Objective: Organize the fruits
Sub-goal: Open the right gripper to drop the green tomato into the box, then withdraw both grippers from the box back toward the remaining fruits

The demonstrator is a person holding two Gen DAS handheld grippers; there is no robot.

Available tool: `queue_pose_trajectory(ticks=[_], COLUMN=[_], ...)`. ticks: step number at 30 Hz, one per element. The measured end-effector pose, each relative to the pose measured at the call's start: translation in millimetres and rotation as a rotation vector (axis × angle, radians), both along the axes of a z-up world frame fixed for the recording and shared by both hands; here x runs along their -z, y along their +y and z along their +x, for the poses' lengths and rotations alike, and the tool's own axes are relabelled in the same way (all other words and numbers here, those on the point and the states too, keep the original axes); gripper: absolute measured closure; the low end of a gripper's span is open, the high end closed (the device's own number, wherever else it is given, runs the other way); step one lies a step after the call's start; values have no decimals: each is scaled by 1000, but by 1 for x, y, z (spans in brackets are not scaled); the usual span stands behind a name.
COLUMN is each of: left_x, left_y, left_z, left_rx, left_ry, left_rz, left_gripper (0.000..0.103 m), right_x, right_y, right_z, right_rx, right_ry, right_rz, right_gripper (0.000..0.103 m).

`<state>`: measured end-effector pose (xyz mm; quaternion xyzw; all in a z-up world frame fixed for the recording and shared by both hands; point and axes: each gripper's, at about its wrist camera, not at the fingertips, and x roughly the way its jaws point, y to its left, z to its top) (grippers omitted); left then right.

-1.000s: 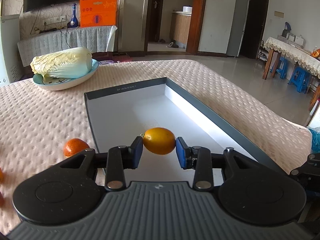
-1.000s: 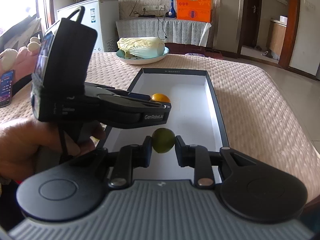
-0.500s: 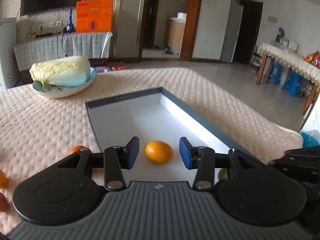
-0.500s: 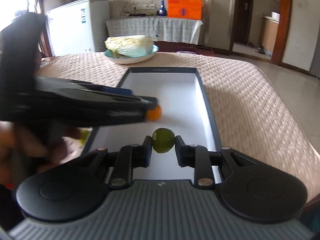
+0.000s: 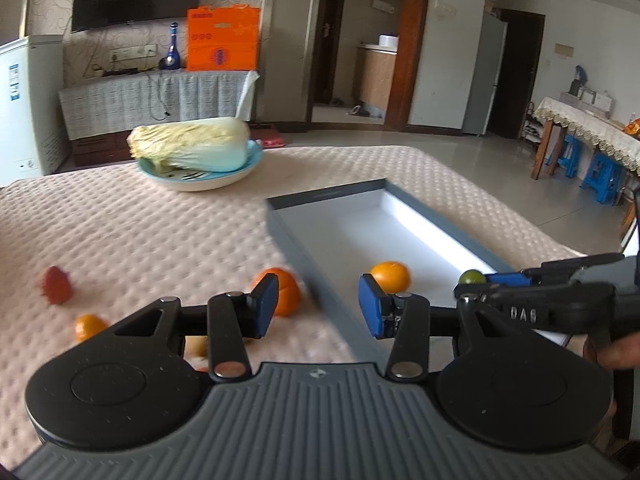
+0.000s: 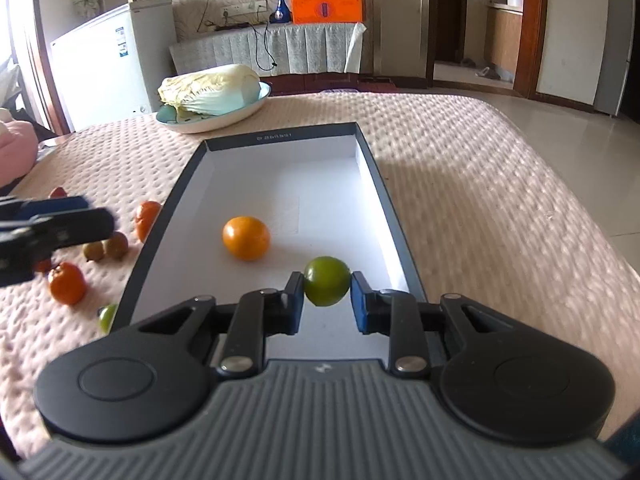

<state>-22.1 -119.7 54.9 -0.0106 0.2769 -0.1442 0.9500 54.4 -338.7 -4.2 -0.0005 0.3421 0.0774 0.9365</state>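
A grey-rimmed tray (image 6: 372, 168) with a white floor lies lengthwise on the pink quilted cloth. One orange (image 6: 246, 238) rests on its floor, seen too in the left wrist view (image 5: 390, 274). My right gripper (image 6: 326, 300) is shut on a green fruit (image 6: 327, 280), low over the tray's near right part. My left gripper (image 5: 318, 306) stands open and holds nothing, straddling the tray's left rim (image 5: 288, 236). A mandarin (image 5: 284, 290) lies on the cloth just behind its left finger. In the left wrist view the right gripper (image 5: 480, 280) reaches in from the right with the green fruit (image 5: 472, 277).
Several loose fruits lie on the cloth left of the tray: a red spiky one (image 5: 56, 290), a small orange (image 5: 90, 326), another mandarin (image 6: 66, 282). A cabbage on a blue plate (image 6: 212, 88) sits beyond the tray. The table drops off at the right.
My left gripper opened and let the orange drop onto the tray floor, then moved left over the tray's rim. My right gripper carried the green fruit lower, toward the tray's right side.
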Motion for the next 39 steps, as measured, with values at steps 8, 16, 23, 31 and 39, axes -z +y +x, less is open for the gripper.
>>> queue_pose_trajectory(ticks=[8, 16, 23, 31, 39], left_x=[2, -1, -5, 10, 30], left_y=[20, 29, 33, 12, -11], left_z=[-10, -12, -31, -10, 35], left_rx=[-7, -60, -47, -65, -77], left_ry=[9, 20, 11, 45, 109], left_rz=[33, 17, 33, 44, 83], left_gripper=[53, 53, 53, 53, 53], right_x=[2, -16, -21, -4, 4], right_y=[1, 18, 18, 15, 10], right_z=[6, -9, -16, 9, 26], right_rx=[54, 20, 41, -51, 12], right_ry=[7, -124, -145, -45, -65], right_rz=[0, 2, -25, 70, 106], right_gripper=[62, 63, 63, 63, 63])
